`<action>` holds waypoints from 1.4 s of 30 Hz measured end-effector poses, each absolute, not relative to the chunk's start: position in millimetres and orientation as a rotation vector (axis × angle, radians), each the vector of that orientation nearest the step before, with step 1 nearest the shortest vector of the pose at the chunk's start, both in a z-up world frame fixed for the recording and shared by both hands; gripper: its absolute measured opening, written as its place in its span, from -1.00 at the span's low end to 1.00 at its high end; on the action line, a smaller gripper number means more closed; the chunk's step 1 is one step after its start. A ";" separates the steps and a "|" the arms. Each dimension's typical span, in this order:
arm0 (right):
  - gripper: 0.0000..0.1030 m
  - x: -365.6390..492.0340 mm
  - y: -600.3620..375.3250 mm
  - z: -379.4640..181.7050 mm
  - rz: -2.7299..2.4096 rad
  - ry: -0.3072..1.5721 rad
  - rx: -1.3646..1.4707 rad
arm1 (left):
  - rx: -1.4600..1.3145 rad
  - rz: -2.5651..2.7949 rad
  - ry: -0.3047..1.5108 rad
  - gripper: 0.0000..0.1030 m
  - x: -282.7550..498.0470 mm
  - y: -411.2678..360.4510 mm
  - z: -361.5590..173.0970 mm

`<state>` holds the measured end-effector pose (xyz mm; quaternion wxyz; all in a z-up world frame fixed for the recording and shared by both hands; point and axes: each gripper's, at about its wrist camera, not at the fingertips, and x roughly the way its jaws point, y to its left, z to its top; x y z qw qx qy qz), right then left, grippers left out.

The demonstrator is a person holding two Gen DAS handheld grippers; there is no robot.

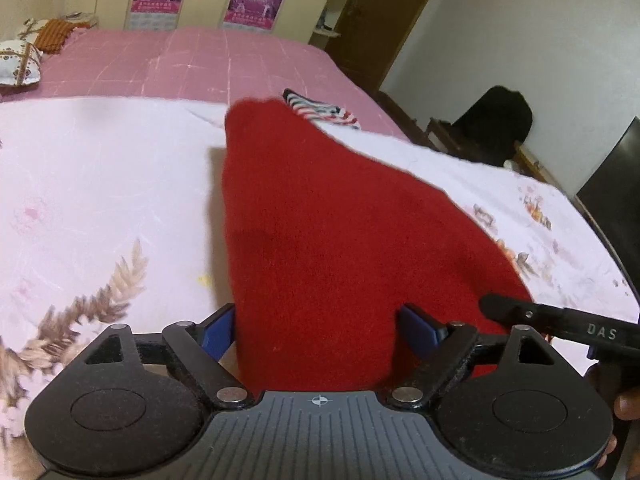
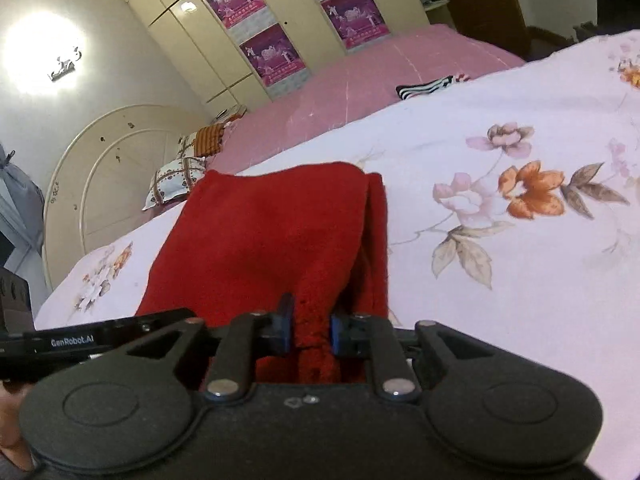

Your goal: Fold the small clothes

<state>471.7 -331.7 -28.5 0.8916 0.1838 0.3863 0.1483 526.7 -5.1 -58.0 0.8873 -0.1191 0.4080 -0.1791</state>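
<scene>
A red knitted garment (image 1: 320,220) lies on the white floral bedspread (image 1: 100,180), with its near end reaching up between the wide-apart jaws of my left gripper (image 1: 317,330). The blue pads stand beside the cloth without squeezing it. In the right wrist view the red garment (image 2: 272,232) shows a folded edge on its right side. There my right gripper (image 2: 311,330) is narrowly closed, with a bunched fold of the red cloth filling the gap between its pads. A finger of the right gripper (image 1: 504,308) shows at the garment's right edge.
A striped garment (image 1: 320,110) (image 2: 428,86) lies beyond the red one, at the edge of the pink sheet (image 1: 180,60). Pillows (image 1: 18,62) sit at the bed's head. A wardrobe with posters (image 2: 272,52) stands behind. A dark-draped chair (image 1: 496,124) stands right of the bed.
</scene>
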 end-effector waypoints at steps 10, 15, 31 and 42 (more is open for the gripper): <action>-0.28 495.3 -319.7 9.7 0.236 0.607 0.132 | -0.184 -0.245 0.763 0.68 562.5 3.3 -47.6; -0.22 531.1 -296.7 -28.1 0.184 0.754 -0.056 | -0.147 -0.253 0.812 0.73 579.9 -12.9 -65.3; -0.83 517.3 -346.1 -12.2 0.285 0.571 0.301 | -0.117 -0.237 0.777 0.75 570.8 -15.6 -63.5; -0.32 501.1 -316.0 -12.0 0.129 0.551 -0.052 | 0.004 -0.222 0.684 0.78 541.5 -24.1 -23.6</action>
